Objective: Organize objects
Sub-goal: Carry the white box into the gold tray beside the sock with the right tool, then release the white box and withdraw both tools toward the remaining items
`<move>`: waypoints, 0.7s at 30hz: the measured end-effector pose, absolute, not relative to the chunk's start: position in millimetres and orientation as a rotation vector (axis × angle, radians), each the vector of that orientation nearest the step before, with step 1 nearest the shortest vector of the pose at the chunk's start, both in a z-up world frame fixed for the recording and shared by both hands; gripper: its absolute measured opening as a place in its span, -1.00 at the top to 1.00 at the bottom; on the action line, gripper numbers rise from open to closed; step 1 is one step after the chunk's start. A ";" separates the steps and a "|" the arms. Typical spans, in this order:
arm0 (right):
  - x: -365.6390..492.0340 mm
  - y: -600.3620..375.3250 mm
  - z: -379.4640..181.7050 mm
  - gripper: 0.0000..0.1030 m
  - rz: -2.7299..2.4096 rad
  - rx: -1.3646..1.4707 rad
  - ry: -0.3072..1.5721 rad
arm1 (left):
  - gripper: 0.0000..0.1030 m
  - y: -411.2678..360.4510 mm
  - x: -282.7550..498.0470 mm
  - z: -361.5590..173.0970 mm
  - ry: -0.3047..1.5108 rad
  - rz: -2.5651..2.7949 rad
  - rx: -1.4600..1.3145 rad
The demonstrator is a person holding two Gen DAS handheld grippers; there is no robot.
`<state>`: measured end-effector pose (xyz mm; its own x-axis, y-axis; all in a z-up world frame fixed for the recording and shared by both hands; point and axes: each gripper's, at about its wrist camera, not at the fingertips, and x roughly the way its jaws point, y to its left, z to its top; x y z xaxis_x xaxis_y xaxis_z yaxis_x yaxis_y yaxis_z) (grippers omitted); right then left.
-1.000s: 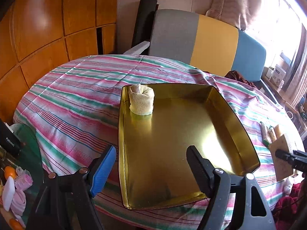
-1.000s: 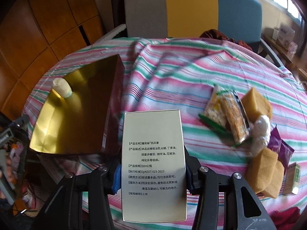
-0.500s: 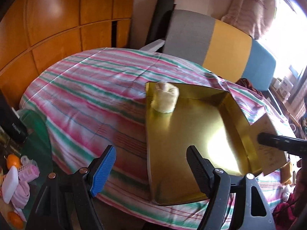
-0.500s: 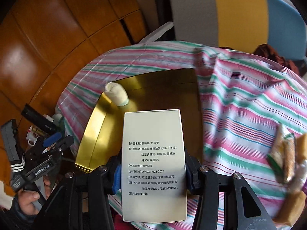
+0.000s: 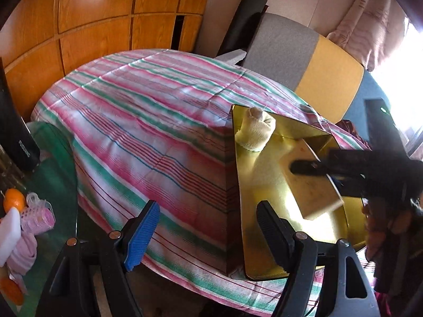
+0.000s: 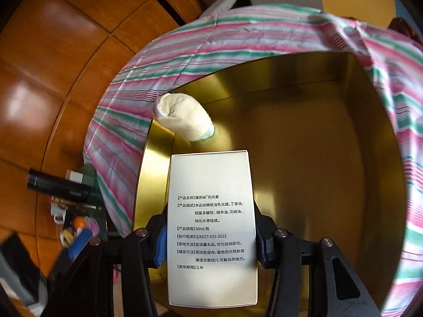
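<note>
One striped bench [image 5: 148, 121] carries one gold tray [image 6: 304, 163] at its near edge. One white box [image 6: 211, 227], clamped in the right claw [image 6: 211, 248], hangs over the tray beside one rolled glove [image 6: 185, 119]; lower flat, then release. Left claw [image 5: 208, 232]: wide, empty.

In the left wrist view the right gripper [image 5: 312, 169] was a dark, motion-smeared shape, and the carton [image 5: 309, 174] it held showed only as a blurred tan slab with no legible print. The gold tray [image 6: 330, 142] ran off the right wrist picture's bottom edge, its near part hidden behind the carton [image 6: 211, 227] — the rolled cotton glove's [image 6: 182, 116] cuff end was partly covered too. On the side table the small clutter [image 6: 76, 227] was too blurred to name.
</note>
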<state>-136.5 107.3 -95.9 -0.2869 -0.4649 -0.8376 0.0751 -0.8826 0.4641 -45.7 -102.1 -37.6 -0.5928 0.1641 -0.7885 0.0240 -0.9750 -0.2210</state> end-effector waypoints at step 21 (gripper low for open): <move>-149.5 72.7 -91.6 -0.93 -2.250 1.502 -0.417 | -0.48 -105.7 -49.5 -47.3 -0.363 2.694 -1.417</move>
<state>-149.5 72.7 -91.6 -0.3416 -0.4835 -0.8059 0.1626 -0.8750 0.4560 -49.5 -105.7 -47.3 -0.5703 0.1758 -0.8024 0.0428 -0.9691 -0.2428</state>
